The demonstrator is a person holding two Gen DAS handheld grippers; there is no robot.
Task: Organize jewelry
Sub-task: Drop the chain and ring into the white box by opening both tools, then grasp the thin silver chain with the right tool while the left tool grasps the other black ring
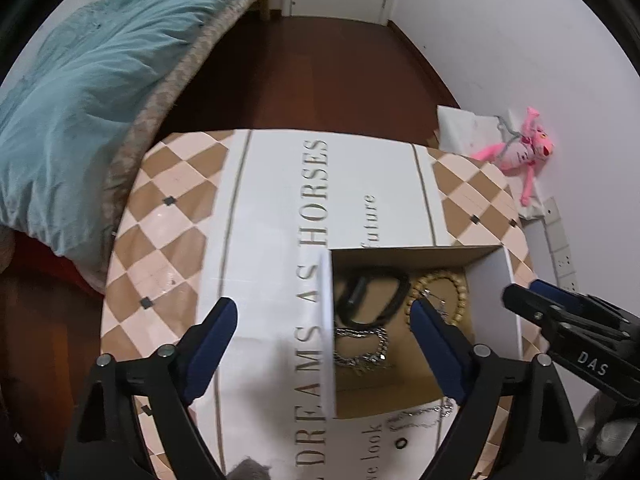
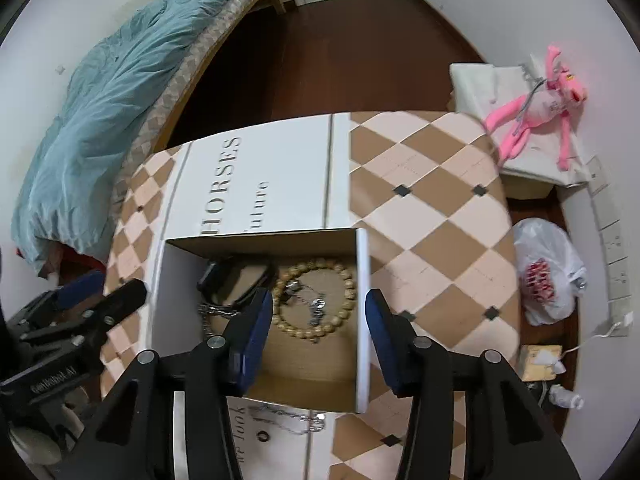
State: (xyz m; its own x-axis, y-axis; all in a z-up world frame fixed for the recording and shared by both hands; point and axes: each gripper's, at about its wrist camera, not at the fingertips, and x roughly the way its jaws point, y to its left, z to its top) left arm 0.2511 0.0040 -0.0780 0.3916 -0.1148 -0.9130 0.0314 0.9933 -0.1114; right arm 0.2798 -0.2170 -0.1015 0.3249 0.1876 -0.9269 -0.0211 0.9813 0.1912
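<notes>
The left gripper (image 1: 324, 322) hangs over the near left part of a little open box (image 1: 494, 300) on the worktop (image 1: 160, 220). Its jaws are spread very wide and nothing is held in them; the box's white left wall runs down between them. The right gripper (image 2: 318, 308) hangs over the same box (image 2: 160, 300), with its jaws about half open and holding nothing. The box's white right wall stands just inside the right jaw. Right between the right gripper's jaws, down on the brown floor of the box, lies a ring of tan wooden beads (image 2: 316, 300) with small silver pieces (image 2: 316, 306) in the middle of it. Past the tip of the left jaw of that gripper sits a black watch band (image 2: 236, 280), and a silver chain (image 2: 216, 314) peeks out beside the same jaw. In the left wrist view the same silver chain (image 1: 362, 346) lies curled between the left gripper's jaws, with the black band (image 1: 372, 294) farther out and the beads (image 1: 438, 292) at the tip of the right jaw. Outside the box, closer in than the jaws, another thin silver chain (image 2: 292, 420) and a small dark ring (image 2: 263, 437) lie on the worktop. A pink plush toy (image 2: 540, 104) lies far off to the right.
</notes>
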